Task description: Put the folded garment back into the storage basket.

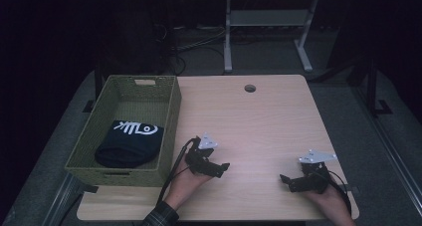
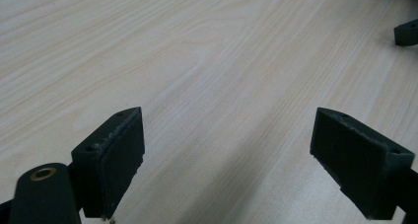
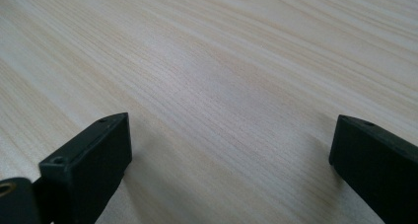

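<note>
A light wooden table [image 1: 259, 116] carries both grippers near its front edge. My left gripper [image 1: 220, 169] rests low over the wood, just right of a green woven basket [image 1: 169, 131], jaws wide apart with bare tabletop [image 2: 217, 76] between them. My right gripper [image 1: 287, 181] sits at the front right, pointing left, also open over bare wood [image 3: 222, 86]. Inside the basket lies a folded black garment [image 1: 130, 142] with a white fish-bone print. A tip of the right gripper's jaw shows at the top right of the left gripper view.
A round cable hole [image 1: 250, 88] sits near the table's far edge. Beyond the table stand a white desk frame [image 1: 263, 32] and tangled cables [image 1: 189, 42] on the dark floor. Cables trail from both grippers toward the person.
</note>
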Demonstrator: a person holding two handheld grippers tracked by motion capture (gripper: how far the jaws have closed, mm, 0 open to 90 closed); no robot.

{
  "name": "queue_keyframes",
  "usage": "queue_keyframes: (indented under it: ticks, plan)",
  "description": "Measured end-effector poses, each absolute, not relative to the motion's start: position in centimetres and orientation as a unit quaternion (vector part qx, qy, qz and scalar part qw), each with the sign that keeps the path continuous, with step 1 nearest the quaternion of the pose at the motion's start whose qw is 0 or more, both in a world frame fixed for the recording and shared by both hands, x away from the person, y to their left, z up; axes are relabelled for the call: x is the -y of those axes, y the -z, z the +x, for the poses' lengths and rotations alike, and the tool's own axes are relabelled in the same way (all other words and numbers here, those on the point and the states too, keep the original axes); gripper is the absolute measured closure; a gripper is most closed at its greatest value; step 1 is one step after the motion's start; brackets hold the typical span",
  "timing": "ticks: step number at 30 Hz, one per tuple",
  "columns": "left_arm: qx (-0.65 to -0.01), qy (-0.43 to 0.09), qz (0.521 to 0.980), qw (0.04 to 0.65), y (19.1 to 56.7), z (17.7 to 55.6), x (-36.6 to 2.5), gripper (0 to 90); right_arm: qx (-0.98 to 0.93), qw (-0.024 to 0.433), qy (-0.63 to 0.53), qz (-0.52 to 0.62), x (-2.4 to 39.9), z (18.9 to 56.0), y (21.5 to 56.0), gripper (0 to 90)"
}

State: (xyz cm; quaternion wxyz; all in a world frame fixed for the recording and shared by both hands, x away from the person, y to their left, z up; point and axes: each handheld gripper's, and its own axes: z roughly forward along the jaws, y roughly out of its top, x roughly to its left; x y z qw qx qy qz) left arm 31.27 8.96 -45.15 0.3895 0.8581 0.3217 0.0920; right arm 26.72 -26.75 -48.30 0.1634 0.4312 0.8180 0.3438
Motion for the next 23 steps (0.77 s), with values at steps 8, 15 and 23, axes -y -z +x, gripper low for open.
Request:
queue_keyframes:
  ticks: [8,15,23]
  plan:
    - [-0.303,-0.104,0.878,0.357,47.0,31.4,-8.3,12.8,-0.818,0.163,-0.344,0.431,26.8,26.7,48.3,2.1]
    - [-0.287,-0.120,0.880,0.359,47.6,31.0,-7.8,12.7,-0.818,0.163,-0.344,0.431,26.8,26.7,48.3,2.1]
    - [-0.285,-0.122,0.877,0.367,47.8,31.0,-7.9,12.7,-0.818,0.164,-0.344,0.430,26.8,26.7,48.3,2.1]
